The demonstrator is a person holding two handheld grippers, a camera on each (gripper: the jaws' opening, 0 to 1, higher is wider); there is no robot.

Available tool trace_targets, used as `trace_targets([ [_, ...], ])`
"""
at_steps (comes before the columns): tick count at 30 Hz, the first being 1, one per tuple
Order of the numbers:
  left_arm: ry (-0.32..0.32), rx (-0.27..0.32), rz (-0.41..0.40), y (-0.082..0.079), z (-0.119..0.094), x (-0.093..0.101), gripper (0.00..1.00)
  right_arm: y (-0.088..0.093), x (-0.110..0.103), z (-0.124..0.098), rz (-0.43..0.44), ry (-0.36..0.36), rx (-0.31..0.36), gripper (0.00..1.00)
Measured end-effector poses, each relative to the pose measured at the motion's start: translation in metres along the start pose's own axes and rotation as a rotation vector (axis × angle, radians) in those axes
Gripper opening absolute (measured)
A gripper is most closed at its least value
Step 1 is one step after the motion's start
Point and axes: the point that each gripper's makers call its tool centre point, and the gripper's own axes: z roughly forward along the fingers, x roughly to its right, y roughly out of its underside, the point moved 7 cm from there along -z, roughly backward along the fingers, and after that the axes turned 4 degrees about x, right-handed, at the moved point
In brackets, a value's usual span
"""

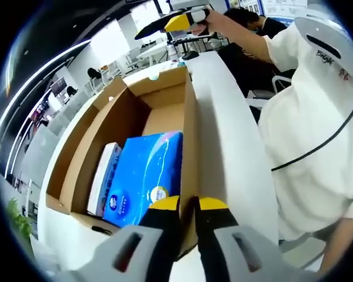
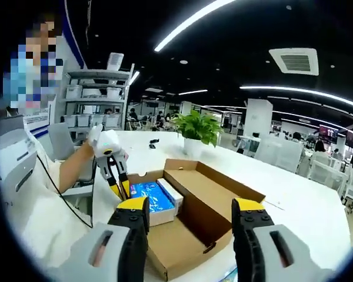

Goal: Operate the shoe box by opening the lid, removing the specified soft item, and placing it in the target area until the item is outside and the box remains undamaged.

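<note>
Tissue pack [image 1: 146, 176], blue and soft-looking, lies inside the open cardboard shoe box [image 1: 129, 111], against the box wall nearest the left gripper [image 1: 188, 204]; a narrower white-and-blue pack [image 1: 103, 176] rests just beside it, on its far side from that wall. In the right gripper view the same box [image 2: 203, 200] sits on the white table [image 2: 294, 205] with its flaps spread and the blue pack [image 2: 152, 197] at the end nearest the person.

The left gripper's yellow-tipped jaws stand almost together astride the upper edge of the box wall beside the pack; whether they actually pinch the cardboard I cannot tell. The right gripper [image 2: 190, 207] is well above the box, jaws spread wide and holding nothing; in the left gripper view it shows beyond the box's far end [image 1: 175, 21].

Risks, as I judge them: closing or pulling with the left jaws on the thin wall could crease or tear it, so the box ends up damaged. Reaching down, the right jaws might catch the white pack instead, or squeeze the blue one's wrap and let it slip back into the box
</note>
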Motion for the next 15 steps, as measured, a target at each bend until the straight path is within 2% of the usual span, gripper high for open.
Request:
trace_targets([
  [7, 0.013, -0.003, -0.018, 0.000, 0.000, -0.002, 0.07, -0.007, -0.002, 0.016, -0.039, -0.055, -0.030, 0.58],
  [10, 0.036, -0.019, -0.090, 0.000, 0.000, -0.003, 0.06, -0.007, -0.002, 0.020, -0.031, -0.070, -0.035, 0.57],
  [13, 0.040, -0.019, -0.031, -0.001, 0.000, -0.001, 0.06, -0.006, -0.004, 0.025, -0.043, -0.084, -0.050, 0.55],
  [15, 0.037, -0.020, -0.053, -0.001, 0.000, -0.002, 0.06, -0.006, -0.006, 0.028, -0.043, -0.101, -0.050, 0.55],
])
